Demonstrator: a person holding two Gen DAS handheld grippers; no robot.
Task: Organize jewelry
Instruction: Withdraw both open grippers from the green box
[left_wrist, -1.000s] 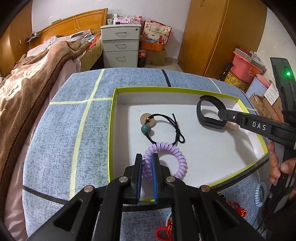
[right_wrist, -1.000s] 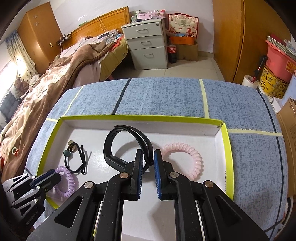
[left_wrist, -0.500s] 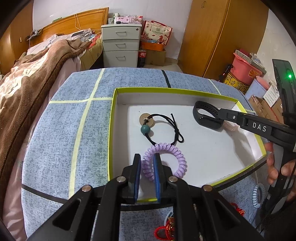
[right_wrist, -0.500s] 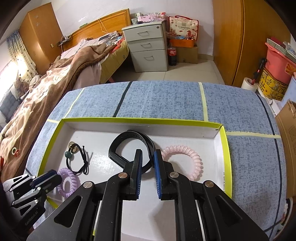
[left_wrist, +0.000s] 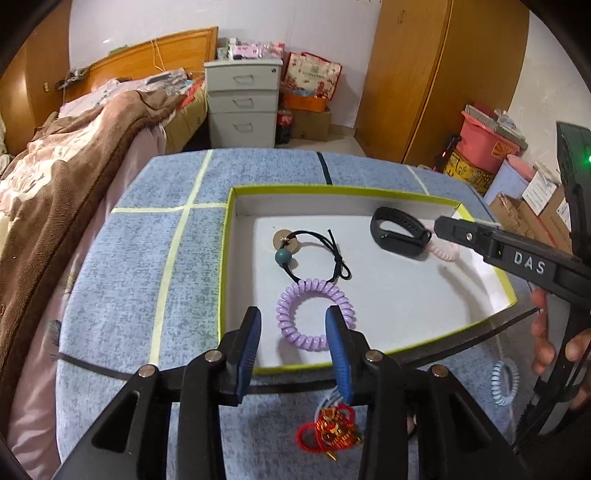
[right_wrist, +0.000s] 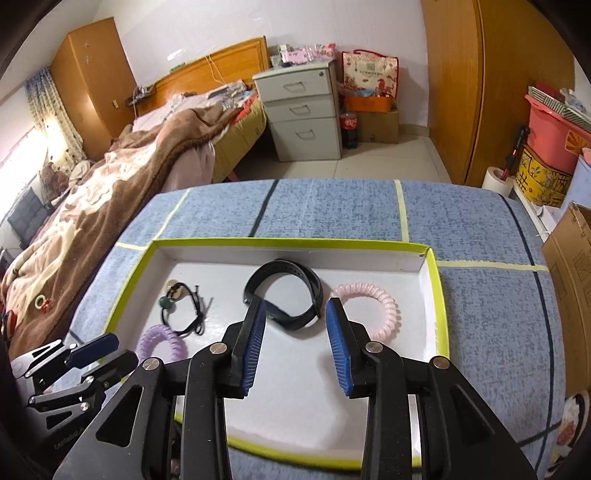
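Note:
A white tray with a yellow-green rim (left_wrist: 224, 280) (right_wrist: 441, 306) sits on the blue table. In it lie a purple coil bracelet (left_wrist: 314, 314) (right_wrist: 161, 341), a black cord bracelet with a teal bead (left_wrist: 310, 254) (right_wrist: 181, 306), a black wristband (left_wrist: 399, 232) (right_wrist: 284, 299) and a pink coil bracelet (left_wrist: 445, 251) (right_wrist: 373, 306). My left gripper (left_wrist: 293, 345) is open and empty, just behind the purple coil. My right gripper (right_wrist: 295, 332) is open and empty, just behind the black wristband.
On the table in front of the tray lie a red knotted charm (left_wrist: 328, 432) and a light blue coil bracelet (left_wrist: 504, 382). A bed with a brown blanket (right_wrist: 110, 184) stands to the left, a grey drawer unit (right_wrist: 303, 114) beyond the table.
Both grippers have opened. The left let go of the purple coil, the right let go of the black wristband; both now lie in the tray. Both grippers drew back slightly.

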